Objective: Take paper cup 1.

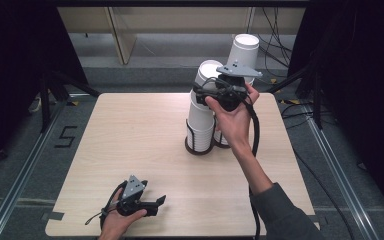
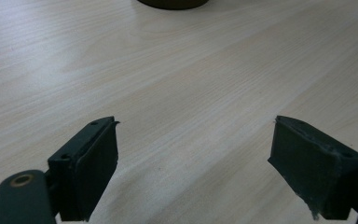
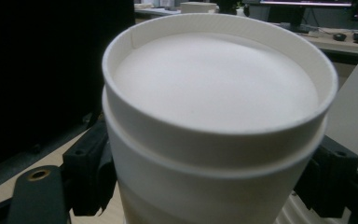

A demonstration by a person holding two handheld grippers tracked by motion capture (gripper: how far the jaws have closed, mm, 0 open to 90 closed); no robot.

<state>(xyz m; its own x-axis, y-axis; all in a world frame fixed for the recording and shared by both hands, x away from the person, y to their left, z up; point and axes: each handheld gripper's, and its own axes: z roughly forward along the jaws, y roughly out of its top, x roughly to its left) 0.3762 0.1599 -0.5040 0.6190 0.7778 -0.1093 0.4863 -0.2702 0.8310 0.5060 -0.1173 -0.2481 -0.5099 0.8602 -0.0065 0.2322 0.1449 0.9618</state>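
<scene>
A stack of white paper cups [image 3: 214, 121] is clamped between the fingers of the right gripper [image 1: 219, 95], bottoms up, over a dark ribbed holder [image 1: 200, 140] on the table [image 1: 130, 145]; a second stack [image 1: 243, 50] is seen behind. Separating nested cups appears intended. The left gripper [image 2: 193, 158], fingers apart on nothing, is parked near the front edge, presumably clear of the work.

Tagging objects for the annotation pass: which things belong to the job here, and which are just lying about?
In the job:
- cup stack in its black holder
- second stack
- right tongs, shut on the cup stack

Lying about:
- left tongs, open, nothing between them
- table
- floor cables
</scene>
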